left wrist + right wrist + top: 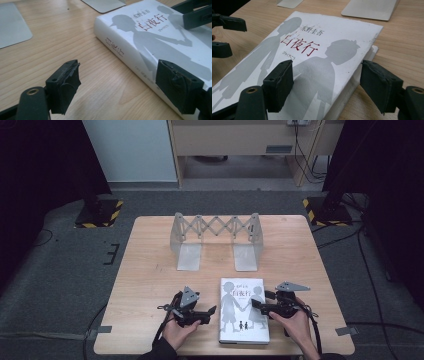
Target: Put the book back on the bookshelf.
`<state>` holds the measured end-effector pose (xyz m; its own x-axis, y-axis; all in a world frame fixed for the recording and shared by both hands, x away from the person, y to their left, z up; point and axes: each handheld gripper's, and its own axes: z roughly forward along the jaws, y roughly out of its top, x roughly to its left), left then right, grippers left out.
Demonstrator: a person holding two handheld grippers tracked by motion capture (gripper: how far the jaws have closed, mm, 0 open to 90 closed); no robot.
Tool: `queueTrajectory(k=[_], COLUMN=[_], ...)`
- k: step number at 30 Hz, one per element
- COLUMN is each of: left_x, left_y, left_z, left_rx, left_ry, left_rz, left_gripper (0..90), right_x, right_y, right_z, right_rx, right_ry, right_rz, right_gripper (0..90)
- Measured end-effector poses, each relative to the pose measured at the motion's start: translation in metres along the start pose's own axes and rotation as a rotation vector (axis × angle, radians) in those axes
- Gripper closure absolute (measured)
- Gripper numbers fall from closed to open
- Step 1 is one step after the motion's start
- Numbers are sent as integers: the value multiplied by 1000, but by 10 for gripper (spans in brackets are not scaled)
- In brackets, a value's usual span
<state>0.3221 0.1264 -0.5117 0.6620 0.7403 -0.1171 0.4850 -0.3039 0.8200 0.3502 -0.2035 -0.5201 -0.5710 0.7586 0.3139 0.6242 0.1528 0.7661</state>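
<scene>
White paperback book [243,310] with grey silhouette figures and red title characters lies flat, cover up, at the near edge of the light wooden table [150,270], a bit right of centre. Not lifted, both covers shut.

Left gripper [209,312] sits just left of the book at spine height; in the left gripper view its jaws stand apart, one pad [65,85] over bare wood, the other [178,85] in front of the spine's near end. Nothing clamped. Can't tell if that pad touches the spine.

Right gripper [255,306] comes in from the right, jaws apart, straddling the book's right page edge: one pad [279,83] over the cover, the other [380,85] off the edge over the table. No squeeze yet as far as I can see.

Far side: expandable grey metal bookend rack [216,240] with scissor lattice stands empty, well apart from the book.

My read: approach stage only. Left to do: grip, stand the book up, move it far and seat it in the rack.
</scene>
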Motion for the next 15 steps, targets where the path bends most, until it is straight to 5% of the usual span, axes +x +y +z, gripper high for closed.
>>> queueTrajectory(k=[15], left_x=[-14], left_y=[-1], left_z=[9], left_rx=[25], left_ry=[-34], left_rz=[38], left_gripper=[188], right_x=[0], right_y=[2], right_z=[3], right_rx=[-11], right_ry=[5], right_rz=[-5], right_gripper=[262])
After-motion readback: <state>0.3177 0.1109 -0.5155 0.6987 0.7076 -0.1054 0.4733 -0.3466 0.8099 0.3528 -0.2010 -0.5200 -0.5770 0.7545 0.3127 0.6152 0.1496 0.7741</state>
